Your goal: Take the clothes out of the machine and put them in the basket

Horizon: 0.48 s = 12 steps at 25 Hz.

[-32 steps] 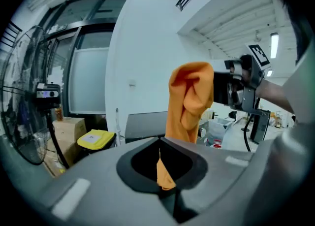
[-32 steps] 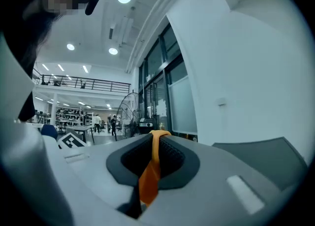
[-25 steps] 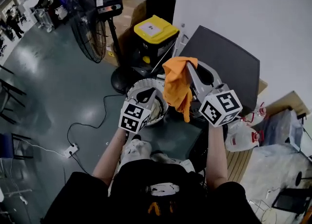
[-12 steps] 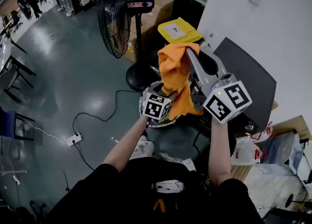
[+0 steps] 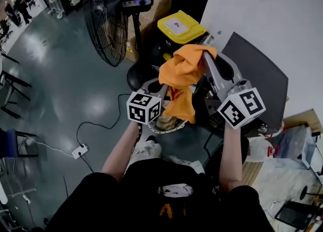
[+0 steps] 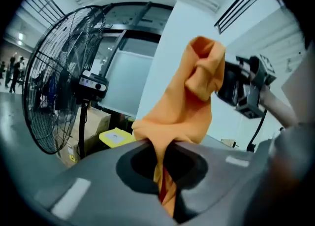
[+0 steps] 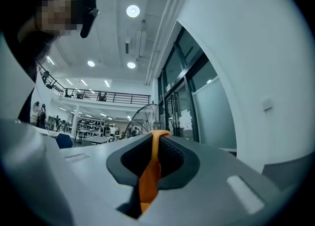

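Note:
An orange cloth (image 5: 184, 72) hangs in the air in front of me, held by both grippers. My right gripper (image 5: 206, 55) is shut on its top bunch; in the right gripper view an orange strip (image 7: 149, 171) is pinched between the jaws of the right gripper (image 7: 155, 141). My left gripper (image 5: 165, 91) is shut on the lower part; in the left gripper view the cloth (image 6: 194, 97) rises out of the closed left gripper (image 6: 165, 158). Below the cloth lies a round white-rimmed tub (image 5: 166, 124), next to the dark grey machine with its raised lid (image 5: 260, 72).
A big floor fan (image 5: 107, 21) stands at the left back, with a yellow-lidded bin (image 5: 180, 26) and cardboard boxes (image 5: 154, 1) behind it. A power strip (image 5: 79, 151) with cable lies on the floor. A white jug (image 5: 261, 150) sits at the right.
The left gripper has left the tub and come up to the cloth's lower part, where it now pinches it. The right gripper has carried the cloth a little higher and rightward.

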### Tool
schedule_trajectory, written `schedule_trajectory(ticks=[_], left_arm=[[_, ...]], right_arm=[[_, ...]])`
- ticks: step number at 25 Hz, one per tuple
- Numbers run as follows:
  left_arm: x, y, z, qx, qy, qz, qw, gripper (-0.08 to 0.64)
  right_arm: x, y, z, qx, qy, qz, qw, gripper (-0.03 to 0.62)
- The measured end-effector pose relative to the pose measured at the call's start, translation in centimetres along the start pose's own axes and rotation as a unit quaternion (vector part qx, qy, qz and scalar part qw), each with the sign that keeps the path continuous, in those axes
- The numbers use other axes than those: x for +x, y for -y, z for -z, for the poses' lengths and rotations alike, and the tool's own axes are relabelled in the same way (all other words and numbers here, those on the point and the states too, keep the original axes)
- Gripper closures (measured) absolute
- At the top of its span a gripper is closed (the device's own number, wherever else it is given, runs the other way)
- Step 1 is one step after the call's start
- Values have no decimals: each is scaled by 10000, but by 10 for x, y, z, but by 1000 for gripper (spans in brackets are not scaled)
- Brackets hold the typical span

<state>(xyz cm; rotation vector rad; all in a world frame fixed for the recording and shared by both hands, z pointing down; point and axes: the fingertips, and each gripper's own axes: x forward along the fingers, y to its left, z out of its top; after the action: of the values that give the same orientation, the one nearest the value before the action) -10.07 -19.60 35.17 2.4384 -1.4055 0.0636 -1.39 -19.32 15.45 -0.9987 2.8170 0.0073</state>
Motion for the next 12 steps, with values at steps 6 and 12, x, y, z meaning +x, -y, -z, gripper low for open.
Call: schedule_trajectory(ticks=[6,12], left_arm=[[-19,-3,-96,179,982,440,9940,546],[-14,-9,-128,636,1046,967,9878,546]], right_arm=[[5,25,57,129,-541,544,9970,548],[7,34,121,534,-1030,947,9887,548]])
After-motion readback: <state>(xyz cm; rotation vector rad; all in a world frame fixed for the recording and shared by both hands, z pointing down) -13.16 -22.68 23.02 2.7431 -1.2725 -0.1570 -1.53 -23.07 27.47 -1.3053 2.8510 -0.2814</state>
